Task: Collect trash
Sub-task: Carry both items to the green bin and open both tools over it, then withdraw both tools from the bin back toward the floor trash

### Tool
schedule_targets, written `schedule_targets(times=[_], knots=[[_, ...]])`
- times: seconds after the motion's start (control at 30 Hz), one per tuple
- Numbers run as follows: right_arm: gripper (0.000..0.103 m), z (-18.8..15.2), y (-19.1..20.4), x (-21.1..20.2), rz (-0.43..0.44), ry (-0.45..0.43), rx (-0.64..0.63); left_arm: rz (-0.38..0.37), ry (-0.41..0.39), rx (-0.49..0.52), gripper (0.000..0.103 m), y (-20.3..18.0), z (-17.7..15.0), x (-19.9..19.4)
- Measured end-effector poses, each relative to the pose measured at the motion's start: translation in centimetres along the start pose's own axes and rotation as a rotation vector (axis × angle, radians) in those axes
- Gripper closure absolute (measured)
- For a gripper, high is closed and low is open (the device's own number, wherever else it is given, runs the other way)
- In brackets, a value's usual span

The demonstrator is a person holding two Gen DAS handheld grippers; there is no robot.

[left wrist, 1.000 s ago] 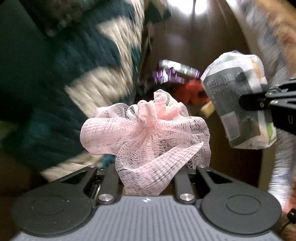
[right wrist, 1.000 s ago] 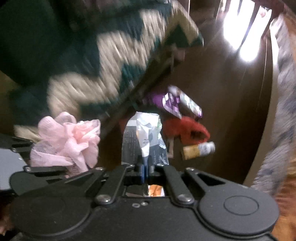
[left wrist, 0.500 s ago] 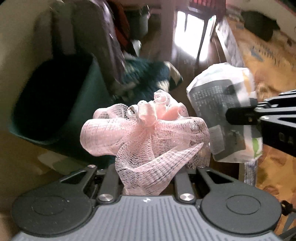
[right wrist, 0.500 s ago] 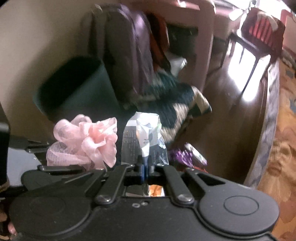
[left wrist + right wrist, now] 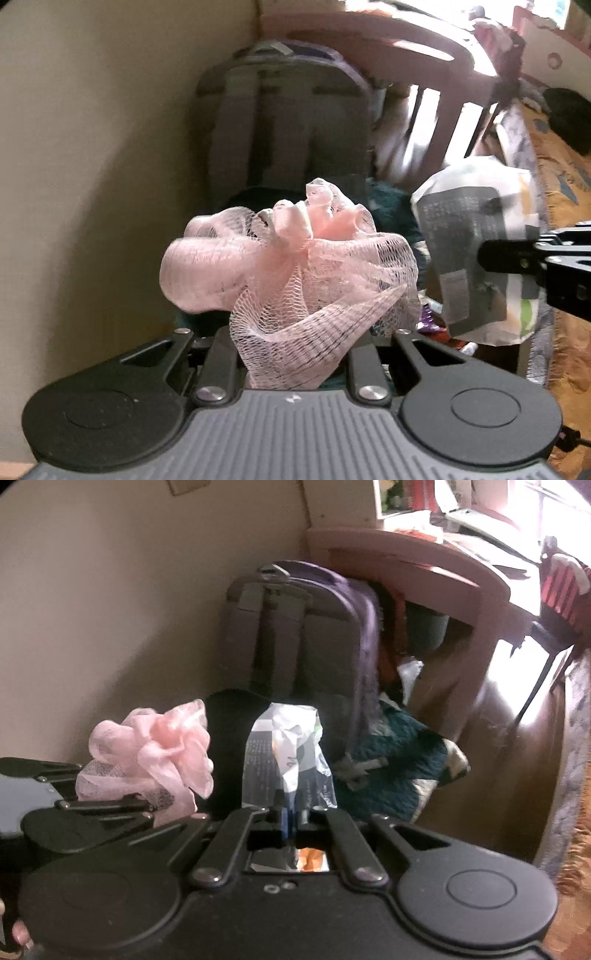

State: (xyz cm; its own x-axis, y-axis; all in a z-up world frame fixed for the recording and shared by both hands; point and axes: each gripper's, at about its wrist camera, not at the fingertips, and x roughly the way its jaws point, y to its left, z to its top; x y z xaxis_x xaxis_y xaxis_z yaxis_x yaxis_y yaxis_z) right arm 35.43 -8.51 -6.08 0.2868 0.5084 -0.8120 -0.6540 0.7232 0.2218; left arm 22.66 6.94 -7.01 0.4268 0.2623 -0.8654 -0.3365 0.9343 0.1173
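My left gripper [image 5: 291, 343] is shut on a pink mesh bath sponge [image 5: 291, 266], held in the air; the sponge also shows in the right wrist view [image 5: 155, 753] at the left. My right gripper [image 5: 290, 816] is shut on a crumpled grey-and-white plastic wrapper [image 5: 284, 753], which also shows in the left wrist view [image 5: 476, 251] at the right. Both are held side by side above a dark green bin [image 5: 229, 716] that stands against the wall, mostly hidden behind the held things.
A grey backpack [image 5: 295, 627] leans behind the bin. A teal and cream knitted blanket [image 5: 399, 753] lies on the wooden floor to the right. A pink desk [image 5: 424, 554] stands further back. A patterned bed edge [image 5: 576, 738] runs along the right.
Both grippers have swung up from the floor litter towards the wall, the backpack and the bin. Each still holds the same thing.
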Motion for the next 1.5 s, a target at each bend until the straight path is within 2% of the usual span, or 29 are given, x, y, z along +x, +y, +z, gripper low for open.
schedule_targets(times=[0.13,0.27,0.33,0.5,0.83,0.97,1.07,1.23,1.27,1.3,1.37,1.5], knots=[[0.101,2.0,2.3,2.9,0.010,0.025,0.017,0.009,0.033,-0.002,0.083,2.3,1.2,2.7],[0.101,2.6,3.6,6.0,0.005,0.066,0.029,-0.037,0.080,0.013,0.083,3.6,2.2,5.1],[0.101,2.7,3.9,7.9,-0.006,0.093,0.040,-0.034,0.110,0.022,0.083,4.0,2.7,7.1],[0.101,3.0,4.7,11.6,-0.047,0.148,0.027,-0.029,0.170,0.057,0.083,3.0,2.9,10.8],[0.098,2.5,5.8,14.8,-0.076,0.210,0.001,-0.030,0.243,0.105,0.083,1.0,4.7,15.8],[0.088,2.0,6.0,15.5,-0.079,0.233,-0.002,-0.036,0.261,0.132,0.083,0.3,5.5,17.7],[0.084,1.7,5.8,15.9,-0.093,0.251,0.007,-0.042,0.268,0.157,0.082,-0.5,5.9,18.4],[0.081,1.3,5.4,15.7,-0.091,0.251,0.003,-0.071,0.255,0.167,0.071,-1.0,6.0,19.0],[0.079,1.3,5.3,15.5,-0.087,0.247,0.003,-0.075,0.253,0.166,0.065,-1.0,5.9,19.2],[0.076,1.2,5.3,15.3,-0.083,0.243,0.005,-0.081,0.249,0.164,0.053,-1.1,5.9,19.3],[0.071,1.2,5.0,14.8,-0.074,0.232,0.010,-0.087,0.222,0.161,0.037,-0.6,5.4,19.0],[0.061,1.0,4.5,13.6,-0.065,0.209,0.040,-0.094,0.178,0.159,0.036,-0.6,5.1,18.1]])
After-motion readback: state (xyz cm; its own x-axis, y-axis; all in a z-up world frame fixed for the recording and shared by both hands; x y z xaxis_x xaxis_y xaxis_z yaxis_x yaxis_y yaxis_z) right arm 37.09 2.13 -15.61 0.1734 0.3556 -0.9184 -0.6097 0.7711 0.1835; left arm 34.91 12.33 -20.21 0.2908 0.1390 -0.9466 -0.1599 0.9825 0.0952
